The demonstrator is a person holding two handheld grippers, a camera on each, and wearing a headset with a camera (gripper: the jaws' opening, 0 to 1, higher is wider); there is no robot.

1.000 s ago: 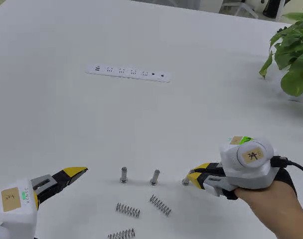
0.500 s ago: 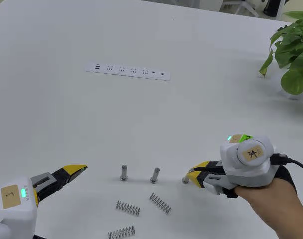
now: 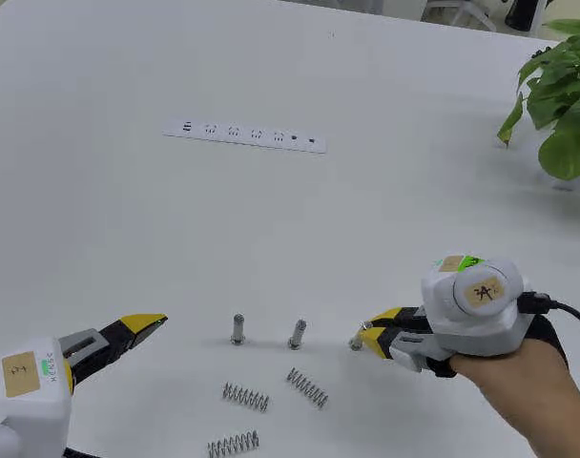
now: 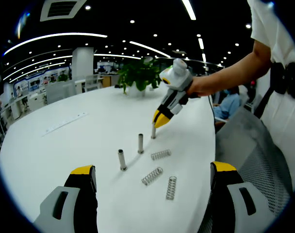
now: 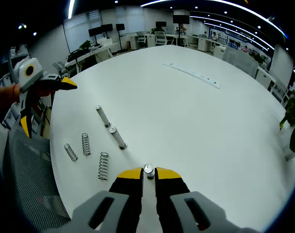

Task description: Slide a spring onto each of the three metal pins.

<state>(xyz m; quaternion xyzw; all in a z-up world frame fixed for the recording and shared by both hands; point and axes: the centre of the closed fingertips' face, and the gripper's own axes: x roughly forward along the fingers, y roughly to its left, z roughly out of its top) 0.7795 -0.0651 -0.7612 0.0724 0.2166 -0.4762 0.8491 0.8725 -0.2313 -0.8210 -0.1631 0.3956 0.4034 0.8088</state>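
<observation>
Progress is, as I judge it, at the very start: the three coiled steel springs [image 3: 245, 398] lie loose on the white table [image 3: 271, 239], just in front of the row of three short silvery metal pins [image 3: 238, 329], and no pin carries a spring yet. Each pin stands upright with its long axis vertical and its free end pointing up, while the springs lie flat, each along the table at its own angle. The right gripper [image 3: 369, 339] has its yellow-tipped jaws closed around the top of the rightmost pin [image 3: 356, 344], and the left gripper [image 3: 142, 326] hovers to the left of the row, jaws wide apart and holding nothing.
</observation>
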